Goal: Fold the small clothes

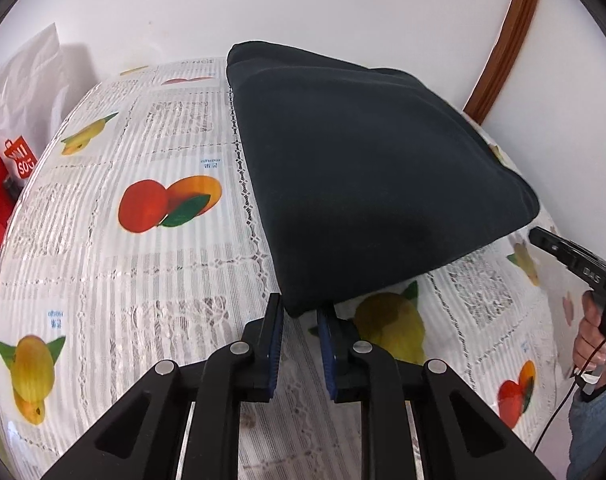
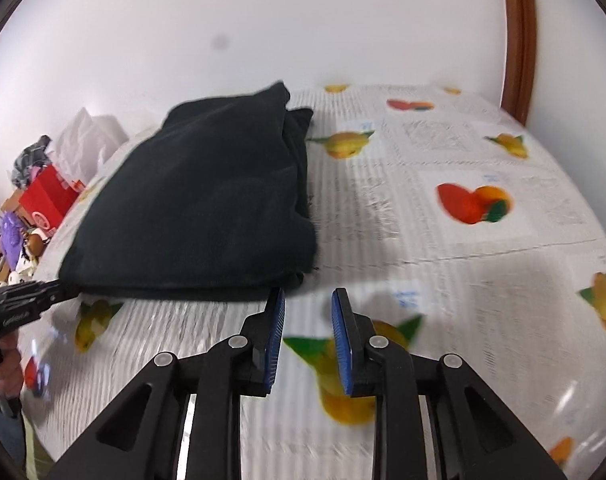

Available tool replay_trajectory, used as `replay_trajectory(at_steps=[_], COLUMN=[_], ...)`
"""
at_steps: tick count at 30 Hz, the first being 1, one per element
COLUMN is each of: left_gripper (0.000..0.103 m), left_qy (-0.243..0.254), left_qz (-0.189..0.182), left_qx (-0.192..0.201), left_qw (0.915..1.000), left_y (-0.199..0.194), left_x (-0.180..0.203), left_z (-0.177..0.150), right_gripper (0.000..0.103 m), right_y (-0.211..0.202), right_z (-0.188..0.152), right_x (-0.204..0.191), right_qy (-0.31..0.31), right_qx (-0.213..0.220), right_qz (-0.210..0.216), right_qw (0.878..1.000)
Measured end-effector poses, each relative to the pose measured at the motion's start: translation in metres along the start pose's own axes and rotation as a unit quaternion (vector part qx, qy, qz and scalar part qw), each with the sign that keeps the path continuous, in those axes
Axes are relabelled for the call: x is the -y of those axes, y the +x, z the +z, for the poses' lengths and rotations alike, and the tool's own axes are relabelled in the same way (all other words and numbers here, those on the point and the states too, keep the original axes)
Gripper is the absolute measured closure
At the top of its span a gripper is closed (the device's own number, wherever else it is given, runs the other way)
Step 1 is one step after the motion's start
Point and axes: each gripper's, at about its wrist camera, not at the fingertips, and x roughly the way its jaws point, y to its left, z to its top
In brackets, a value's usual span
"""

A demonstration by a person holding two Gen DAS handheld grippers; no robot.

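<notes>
A dark folded garment (image 1: pixel 375 172) lies flat on the fruit-print tablecloth (image 1: pixel 143 280). My left gripper (image 1: pixel 301 306) is open, and the garment's near corner sits right at its fingertips, between the blue pads. In the right wrist view the same garment (image 2: pixel 207 200) lies to the left. My right gripper (image 2: pixel 307 296) is open and empty over bare cloth, just off the garment's near right corner. The right gripper also shows at the right edge of the left wrist view (image 1: pixel 575 264), and the left gripper at the left edge of the right wrist view (image 2: pixel 27 300).
A white wall stands behind the table. A white shopping bag (image 1: pixel 27 96) and a red box (image 2: pixel 51 196) with clutter sit past the table's left side. A brown curved frame (image 1: pixel 507 36) runs at the right. The tablecloth (image 2: pixel 463 240) spreads right of the garment.
</notes>
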Motion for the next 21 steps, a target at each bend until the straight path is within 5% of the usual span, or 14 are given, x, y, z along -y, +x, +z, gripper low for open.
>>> replay_trajectory(at_steps=[5, 12, 21], left_gripper=[0.081, 0.075, 0.075], left_qy=[0.007, 0.027, 0.028], left_qz=[-0.004, 0.013, 0.024], left_qx=[0.019, 0.043, 0.048], left_qw=[0.9998, 0.9986, 0.9982], left_y=[-0.016, -0.035, -0.010], left_x=[0.005, 0.022, 0.026], left_z=[-0.002, 0.014, 0.049], right_gripper=[0.078, 0.078, 0.078], right_y=[-0.030, -0.006, 0.018], right_z=[0.010, 0.033, 0.009], right_x=[-0.006, -0.029, -0.042], right_qy=[-0.007, 0.001, -0.043], right_qx=[0.050, 0.081, 0.009], right_qz=[0.008, 0.007, -0.042], right_qw=[0.999, 0.997, 0.998])
